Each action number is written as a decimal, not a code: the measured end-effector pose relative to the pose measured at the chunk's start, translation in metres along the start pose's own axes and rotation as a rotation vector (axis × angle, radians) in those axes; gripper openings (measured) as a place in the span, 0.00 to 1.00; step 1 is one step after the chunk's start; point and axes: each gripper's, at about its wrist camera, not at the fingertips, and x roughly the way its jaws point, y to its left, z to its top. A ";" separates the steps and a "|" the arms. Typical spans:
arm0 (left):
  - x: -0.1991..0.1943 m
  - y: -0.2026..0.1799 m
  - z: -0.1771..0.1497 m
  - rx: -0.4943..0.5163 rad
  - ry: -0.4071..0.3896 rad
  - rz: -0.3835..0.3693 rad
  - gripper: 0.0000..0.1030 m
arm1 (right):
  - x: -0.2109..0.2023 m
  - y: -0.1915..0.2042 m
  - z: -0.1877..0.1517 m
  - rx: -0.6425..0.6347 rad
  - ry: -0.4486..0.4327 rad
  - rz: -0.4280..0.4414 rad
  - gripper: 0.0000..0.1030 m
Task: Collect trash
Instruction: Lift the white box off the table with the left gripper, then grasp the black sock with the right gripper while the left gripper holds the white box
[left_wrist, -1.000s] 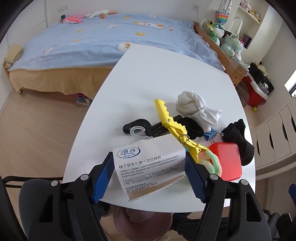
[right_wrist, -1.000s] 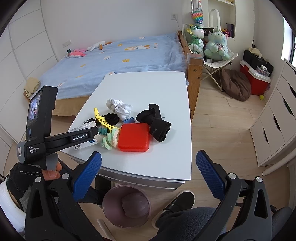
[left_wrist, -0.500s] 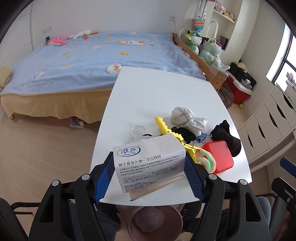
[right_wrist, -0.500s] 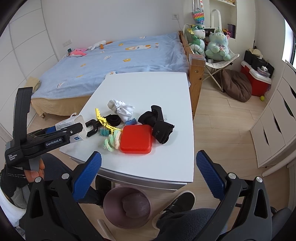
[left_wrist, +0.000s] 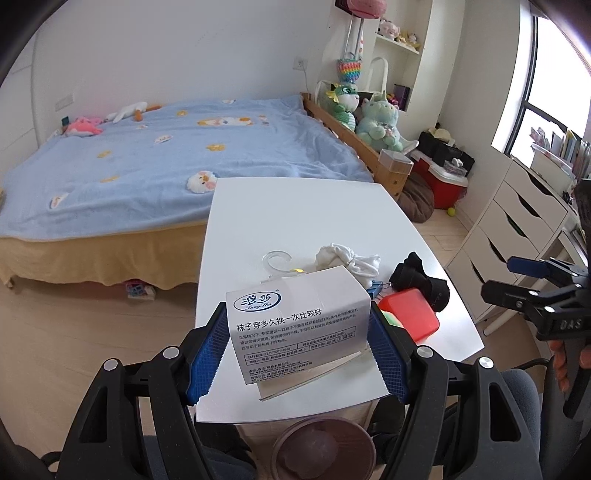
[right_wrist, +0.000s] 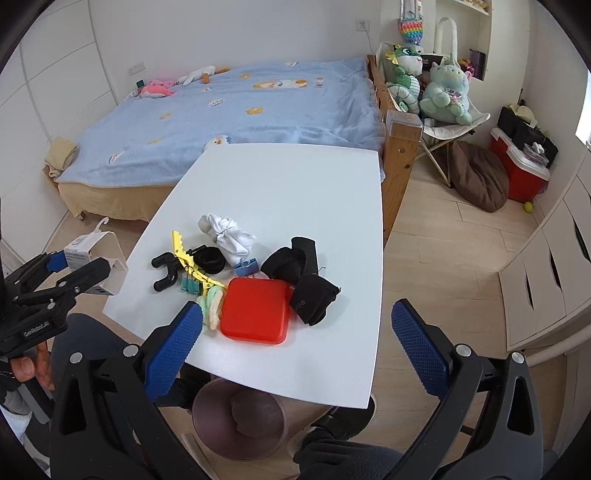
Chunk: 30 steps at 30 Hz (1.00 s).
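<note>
Left gripper (left_wrist: 297, 349): your blue pads press both sides of the white card package (left_wrist: 295, 325), which hangs clear of the table with its clear hook on top.
Package place: you hold it off the table's near left corner, left of the clutter, as the right wrist view shows (right_wrist: 94, 254).
Right gripper (right_wrist: 295, 349): your jaws stand wide with nothing between them, over the near table edge.
Table (right_wrist: 295, 184): white, with the far half bare and all the clutter on the near half.
Clutter, left part: a black clip (right_wrist: 166, 271), a yellow clip (right_wrist: 188, 258) and a black hair band (right_wrist: 210, 258) lie touching one another.
Clutter, middle: the red box (right_wrist: 255, 310) sits nearest you, with pale green and yellow rings (right_wrist: 210, 306) touching its left side.
Clutter, far and right: white socks (right_wrist: 229, 236) lie far of the box, and black socks (right_wrist: 303, 277) lie against its right corner.
Bin (right_wrist: 240, 421): a brown round bin stands on the floor under the near table edge, partly hidden by the tabletop.
Edges: the bed (right_wrist: 229, 122) meets the table's far left; a wooden post (right_wrist: 400, 155) stands at its far right corner.
Open room: bare floor lies right of the table, up to the white drawers (right_wrist: 546, 266).
</note>
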 end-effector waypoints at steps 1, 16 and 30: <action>-0.001 0.000 0.000 0.005 -0.002 -0.003 0.68 | 0.006 -0.001 0.005 -0.009 0.014 -0.003 0.97; -0.009 0.009 0.002 0.014 0.002 -0.034 0.68 | 0.093 -0.002 0.057 -0.119 0.263 0.007 0.97; -0.004 0.016 0.002 -0.016 0.011 -0.035 0.68 | 0.138 -0.005 0.053 -0.139 0.394 0.025 0.56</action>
